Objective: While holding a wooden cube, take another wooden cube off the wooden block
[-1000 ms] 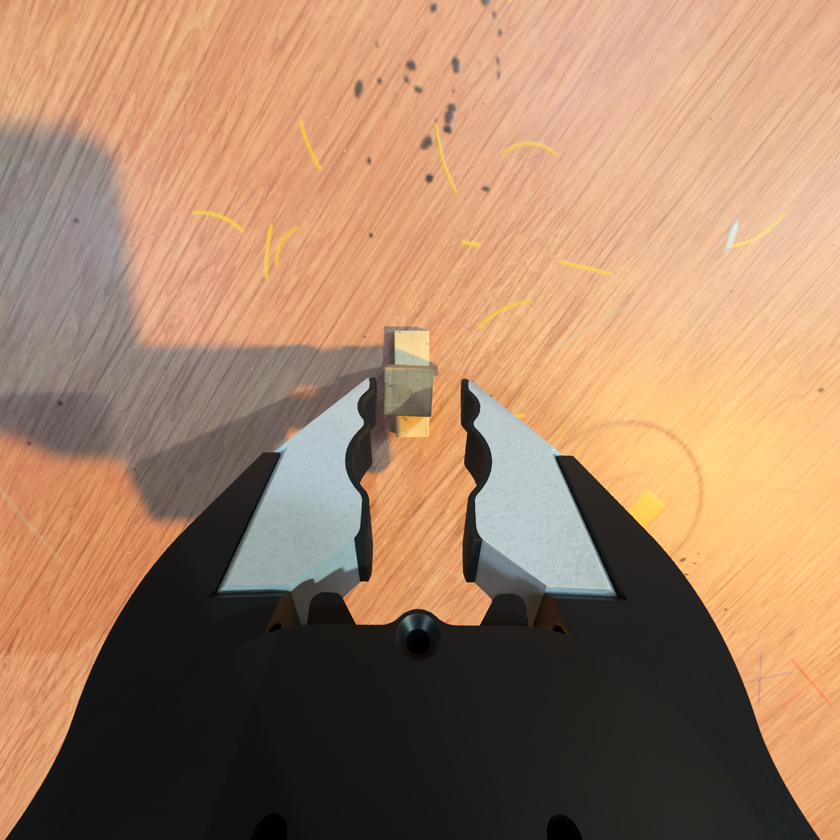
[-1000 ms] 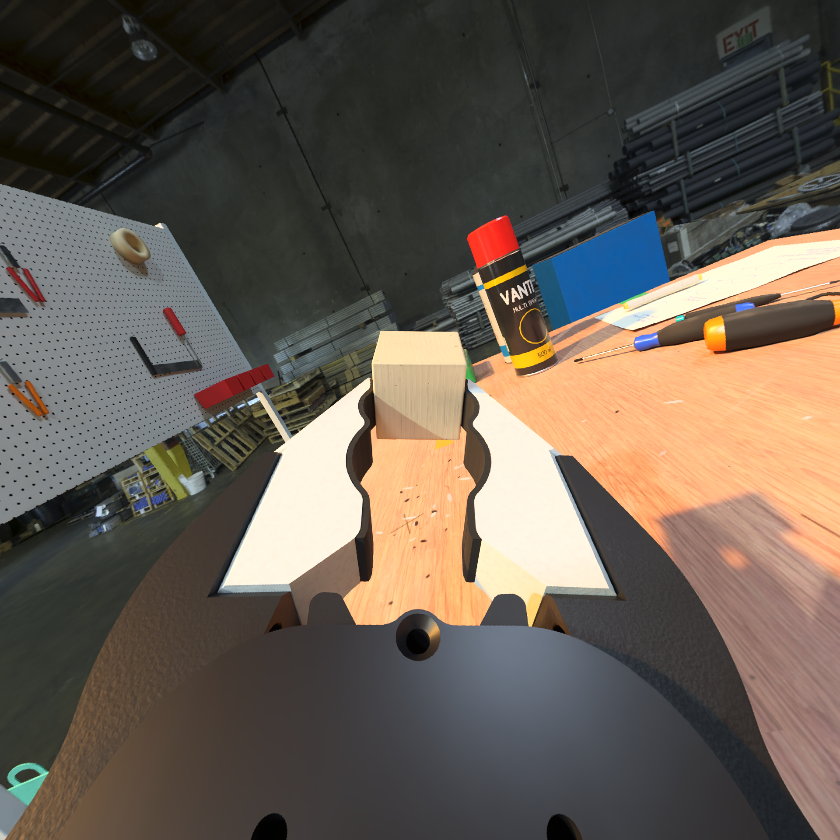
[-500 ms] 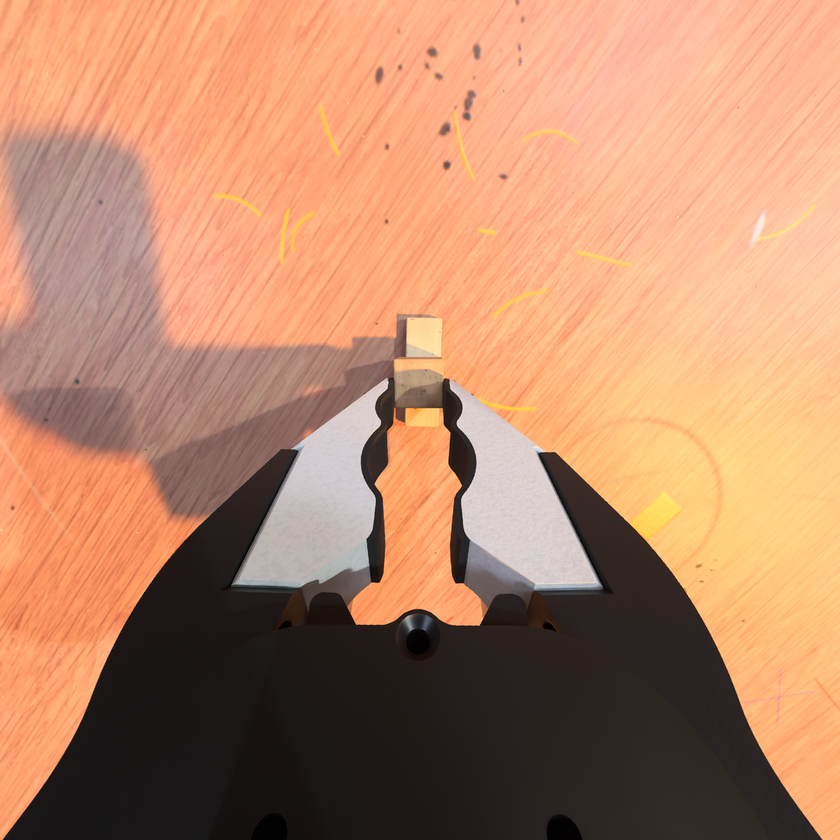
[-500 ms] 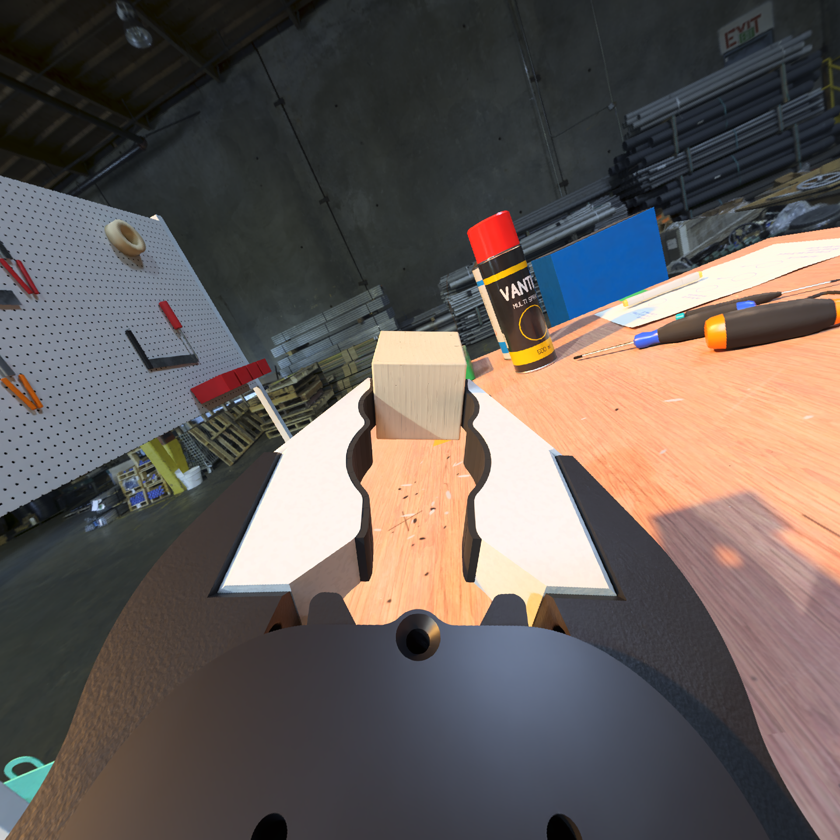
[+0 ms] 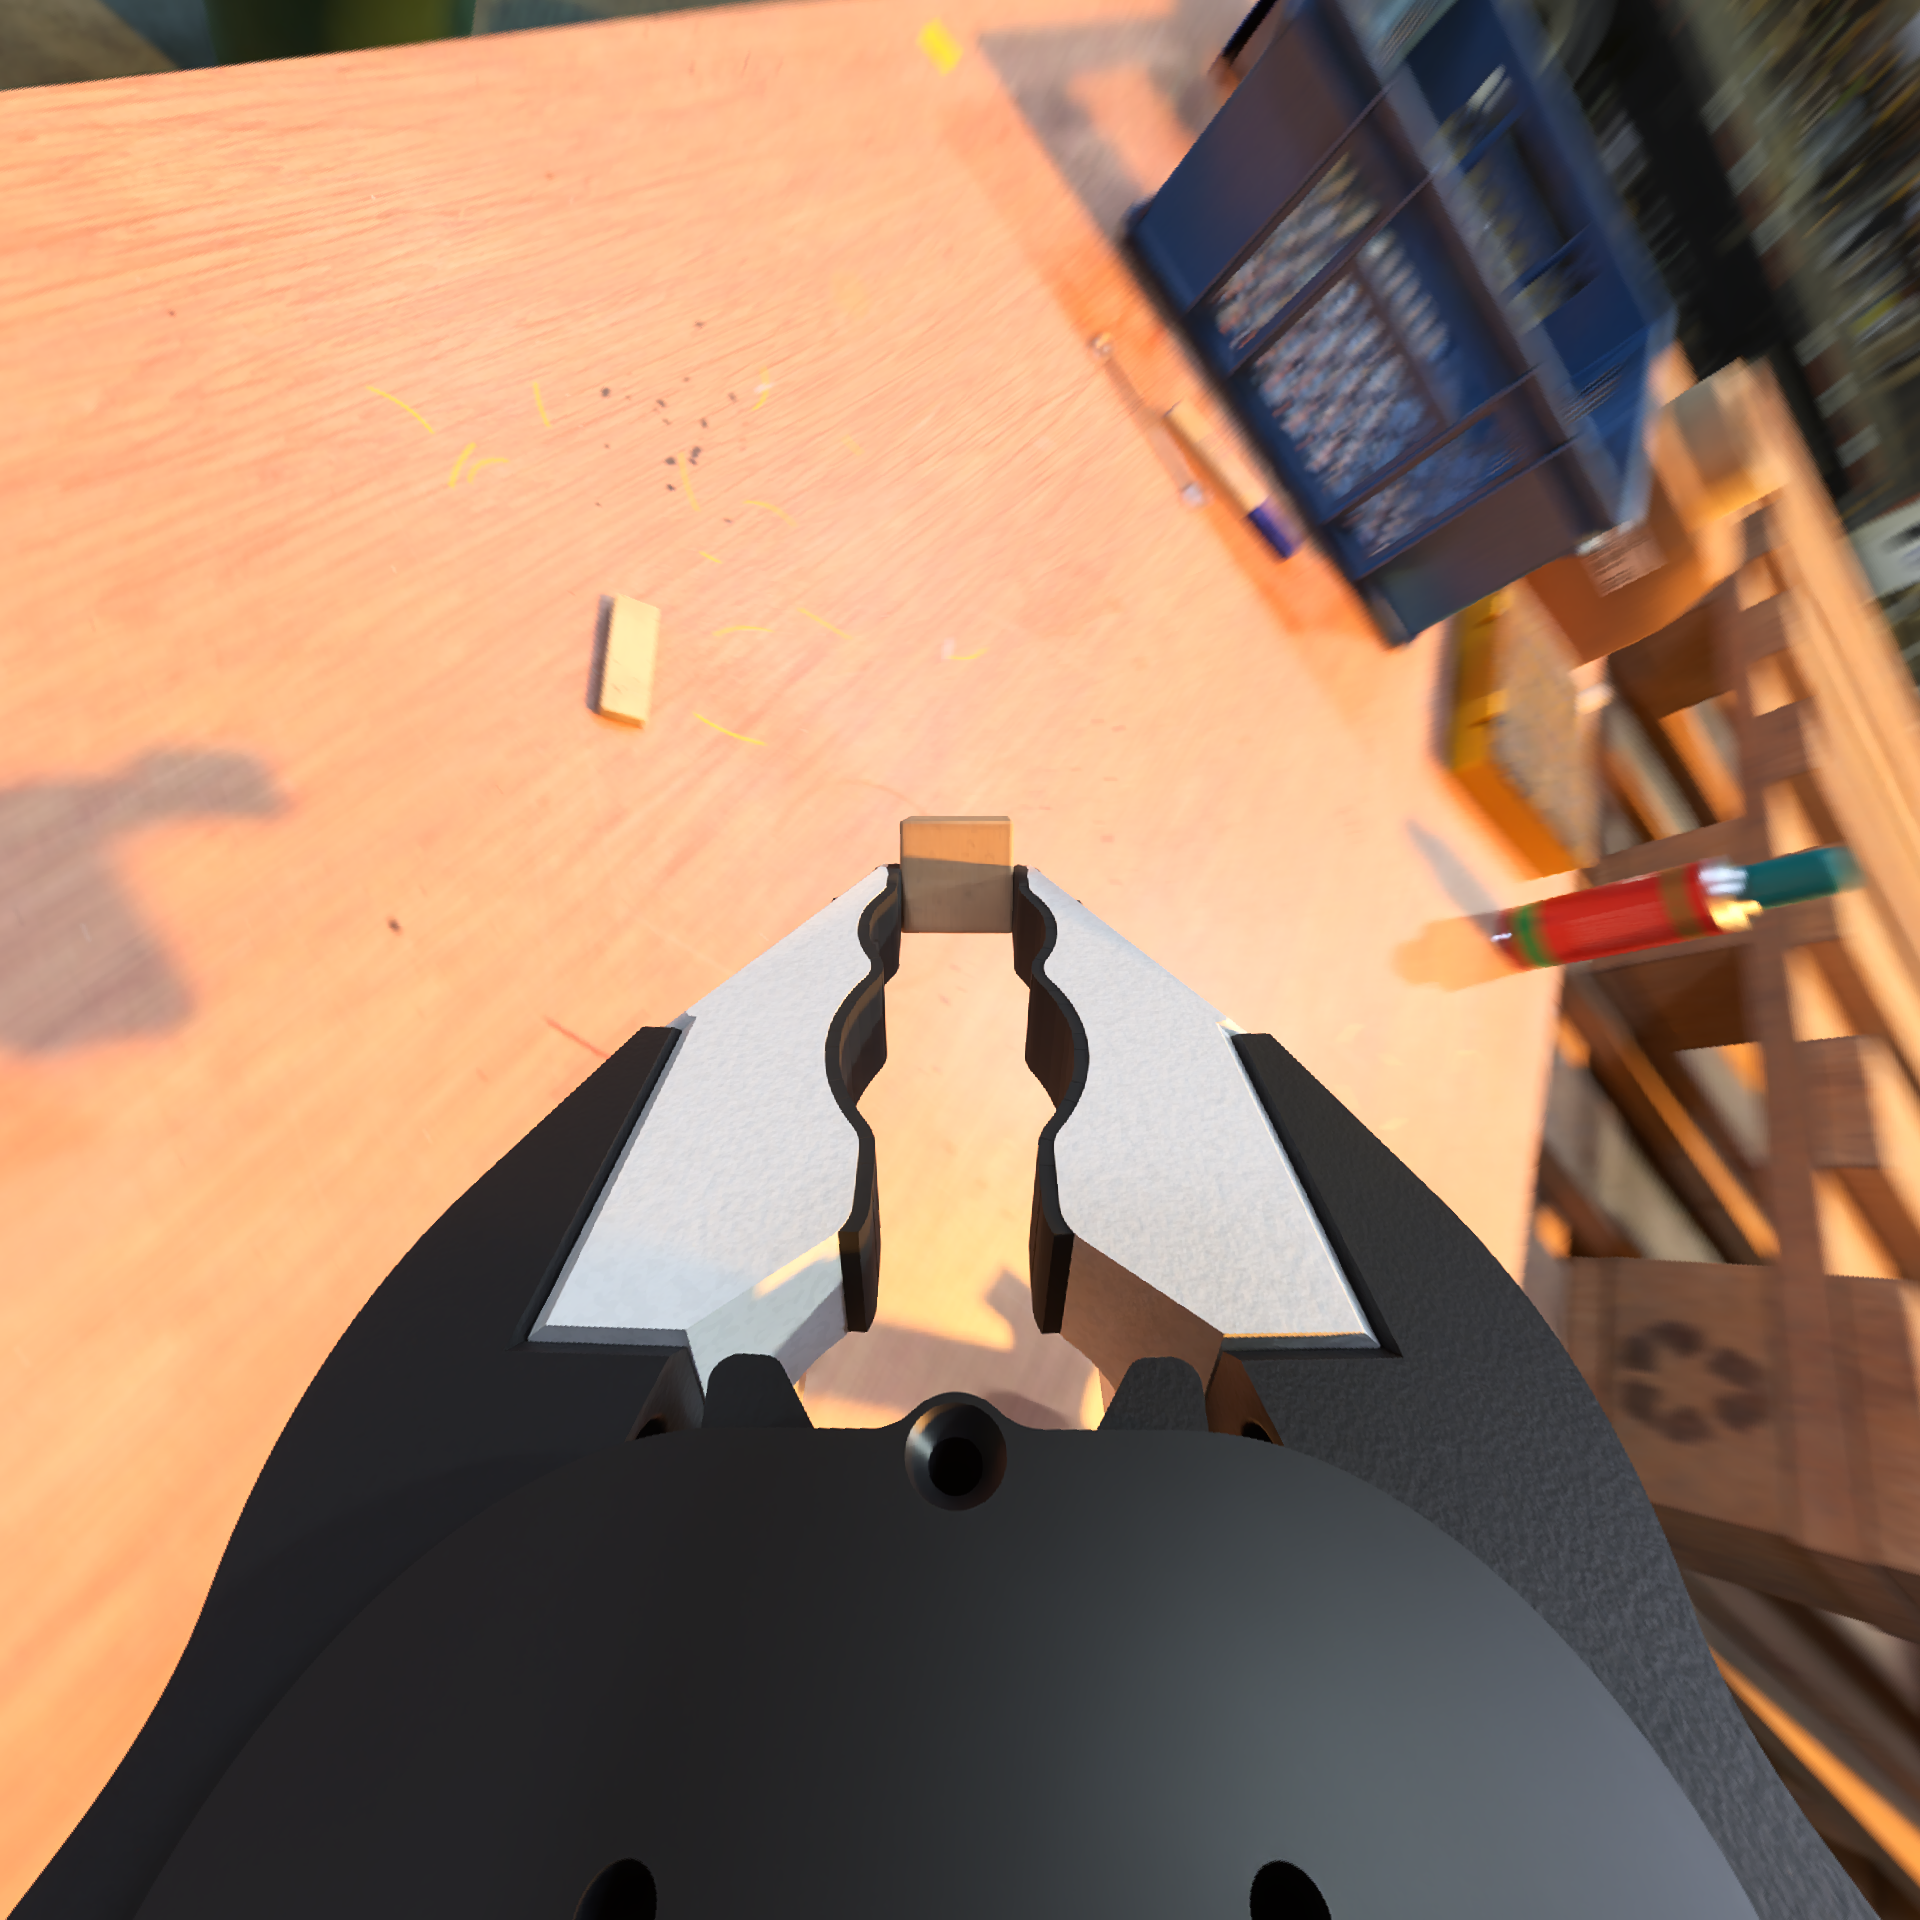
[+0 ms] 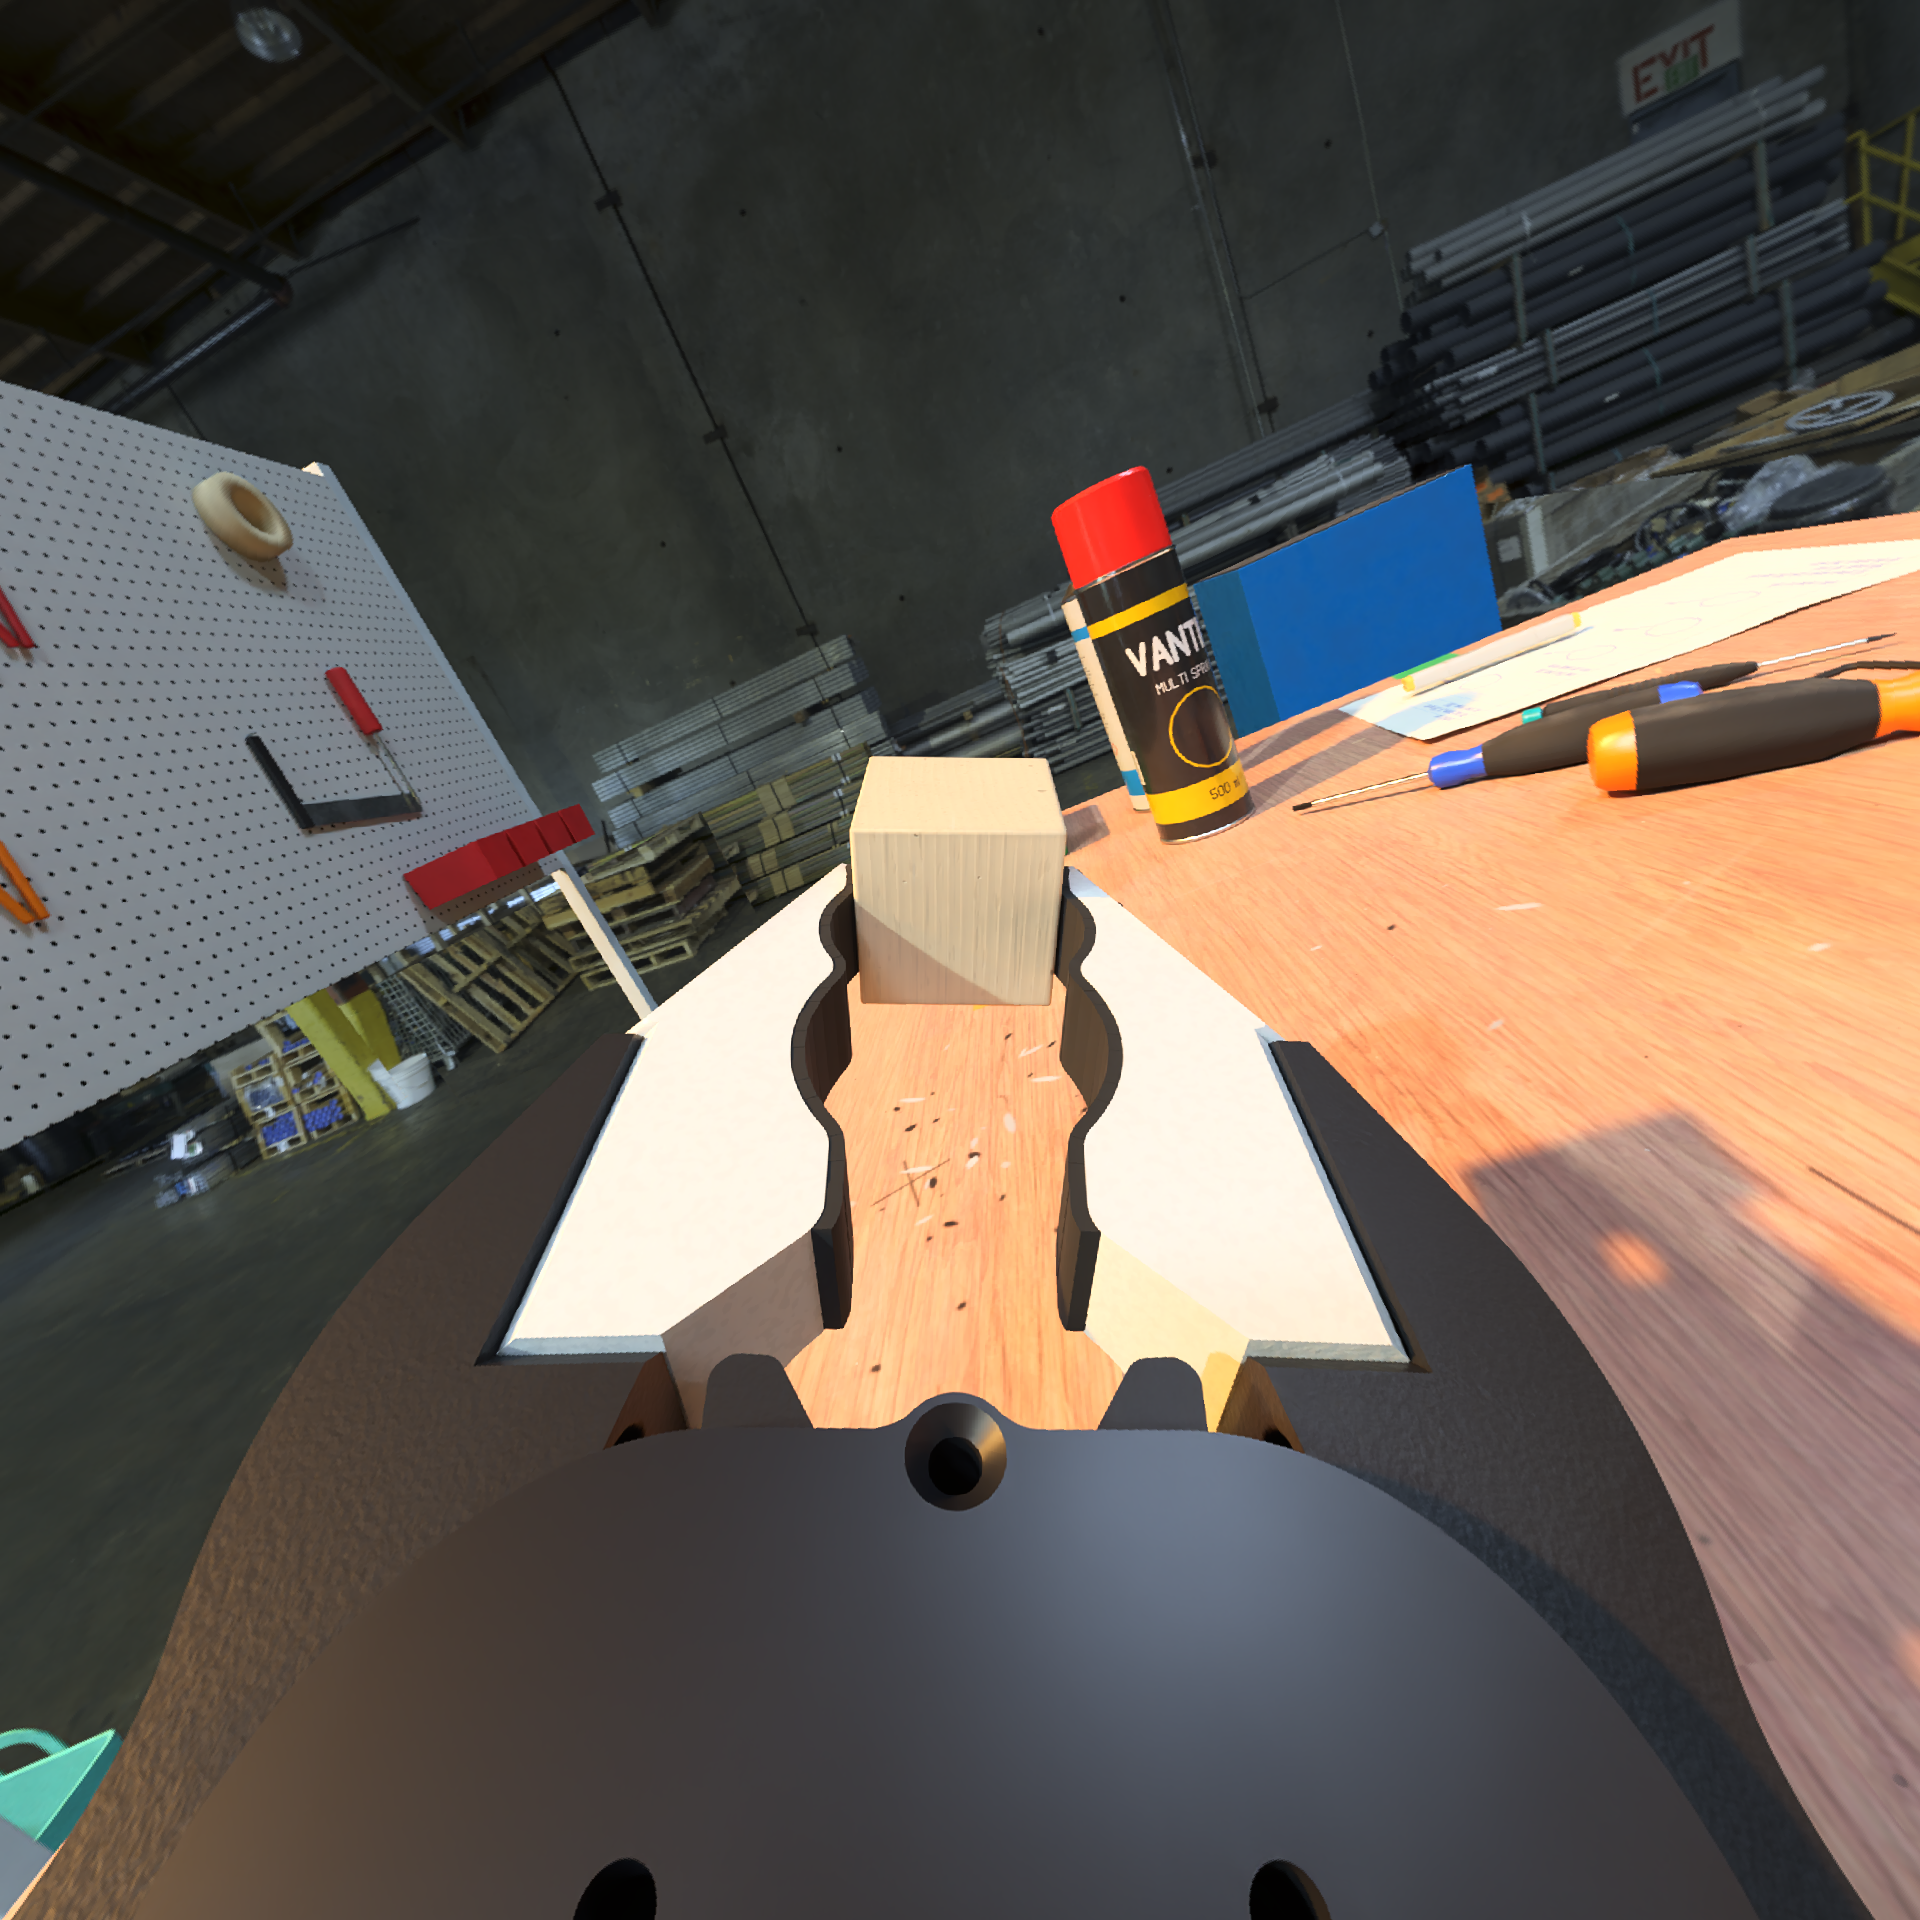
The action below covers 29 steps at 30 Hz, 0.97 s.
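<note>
The left gripper (image 5: pixel 956 896) clamps a small pale wooden cube (image 5: pixel 955 875) above the bench, clear of the flat wooden block (image 5: pixel 627 659) lying mid-bench, while the right gripper (image 6: pixel 957 914) clamps a second pale wooden cube (image 6: pixel 956 878) near the bench's far-left edge; both cubes appear light, rigid and smooth, best held on opposite flat faces.

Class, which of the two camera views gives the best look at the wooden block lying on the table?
The left wrist view: the wooden block lies flat and bare on the table, up and left of the cube gripped by the left gripper. The right wrist view shows nothing of it.
</note>
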### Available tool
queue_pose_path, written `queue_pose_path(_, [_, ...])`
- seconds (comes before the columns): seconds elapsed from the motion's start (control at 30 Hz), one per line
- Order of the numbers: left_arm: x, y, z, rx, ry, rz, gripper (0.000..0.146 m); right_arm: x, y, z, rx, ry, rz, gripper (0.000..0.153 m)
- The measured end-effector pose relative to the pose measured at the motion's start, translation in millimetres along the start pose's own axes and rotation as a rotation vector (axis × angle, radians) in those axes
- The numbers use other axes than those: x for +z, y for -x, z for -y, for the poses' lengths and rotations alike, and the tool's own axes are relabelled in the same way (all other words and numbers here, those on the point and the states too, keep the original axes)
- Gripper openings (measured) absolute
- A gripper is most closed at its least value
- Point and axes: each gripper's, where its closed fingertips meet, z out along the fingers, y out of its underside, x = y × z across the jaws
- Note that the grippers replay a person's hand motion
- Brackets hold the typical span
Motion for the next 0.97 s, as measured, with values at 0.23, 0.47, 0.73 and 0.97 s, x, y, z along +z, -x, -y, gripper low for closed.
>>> queue_pose_path(0.23, [-144.1, -31.8, -56.0, -0.176, -0.36, -0.191, 0.02, -4.9, -10.2, 6.6, 0.008, -0.03, -0.061, 0.036])
queue_pose_path(0.47, [-225.4, -53.0, -143.5, -0.265, -0.657, -0.237, 0.02, -10.9, -10.3, 16.1, -0.048, -0.067, -0.122, 0.036])
queue_pose_path(0.73, [-226.5, -52.6, -267.4, -0.436, -0.857, -0.267, 0.02, -31.2, -2.4, 21.1, -0.087, -0.096, -0.255, 0.036])
queue_pose_path(0.97, [-182.4, -46.7, -311.9, -0.411, -0.689, -0.265, 0.02, -79.6, 9.3, -5.3, -0.173, 0.119, -0.492, 0.036])
